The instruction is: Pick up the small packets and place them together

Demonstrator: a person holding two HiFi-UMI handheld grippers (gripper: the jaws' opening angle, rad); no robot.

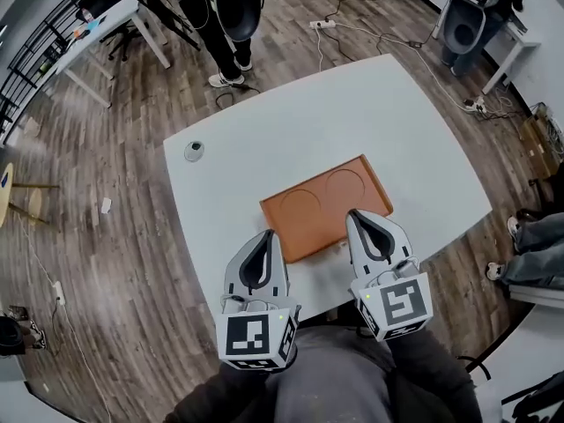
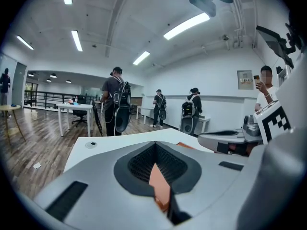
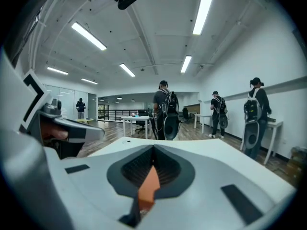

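Note:
I see no small packets in any view. An orange tray (image 1: 304, 223) with two round recesses lies on the white table (image 1: 352, 122), near its front edge. My left gripper (image 1: 268, 234) hovers at the tray's near left corner, its tips together and nothing between them. My right gripper (image 1: 353, 214) sits over the tray's near right edge, also shut and empty. In the left gripper view the jaws (image 2: 154, 143) meet, with the orange tray (image 2: 160, 188) showing through the gap below them. The right gripper view shows the same: its own tips (image 3: 153, 148) closed above the tray (image 3: 147, 188).
A small round grey object (image 1: 194, 151) rests at the table's far left. People with backpacks (image 2: 115, 99) stand on the wood floor beyond the table. Cables and a power strip (image 1: 322, 25) lie on the floor; desks (image 1: 106, 25) stand far left. Someone's legs (image 1: 538, 249) are at right.

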